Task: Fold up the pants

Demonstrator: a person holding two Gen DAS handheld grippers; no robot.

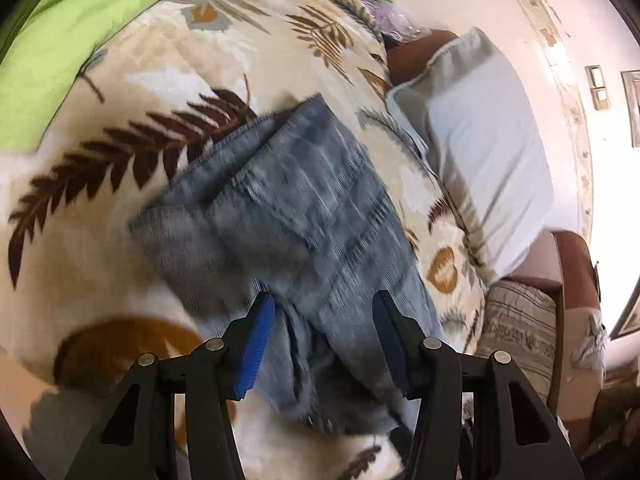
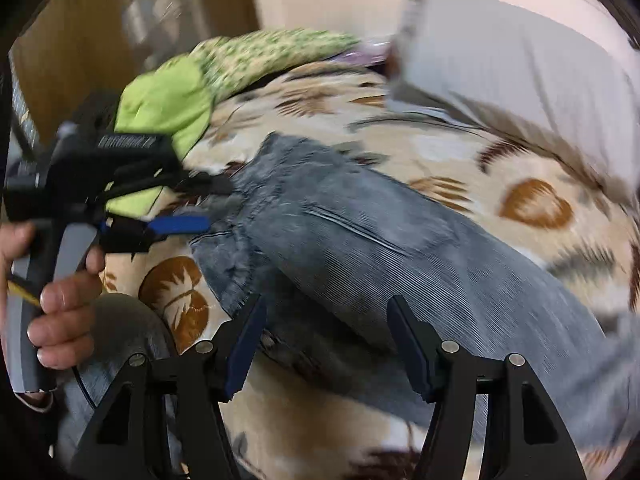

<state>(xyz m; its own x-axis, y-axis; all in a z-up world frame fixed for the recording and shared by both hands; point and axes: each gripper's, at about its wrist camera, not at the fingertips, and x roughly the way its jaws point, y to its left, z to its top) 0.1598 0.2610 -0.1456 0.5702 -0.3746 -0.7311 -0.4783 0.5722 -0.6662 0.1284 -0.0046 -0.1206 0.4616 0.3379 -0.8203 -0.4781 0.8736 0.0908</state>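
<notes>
While we look along both tools, the leaf-patterned blanket [image 1: 120, 184] fills most of each view and covers the bed; on it lie the grey-blue jeans [image 1: 288, 216], partly folded, stretching away from us toward a pale pillow [image 1: 480, 152] at the blanket's far edge; a bright green cloth [image 2: 168, 104] sits bunched beyond them; our left gripper [image 1: 324, 344] hangs just above the near end of the denim with its fingers spread apart and nothing between them; our right gripper [image 2: 328, 348] is likewise released over the fabric; blur hides whether either pad touches the cloth.
</notes>
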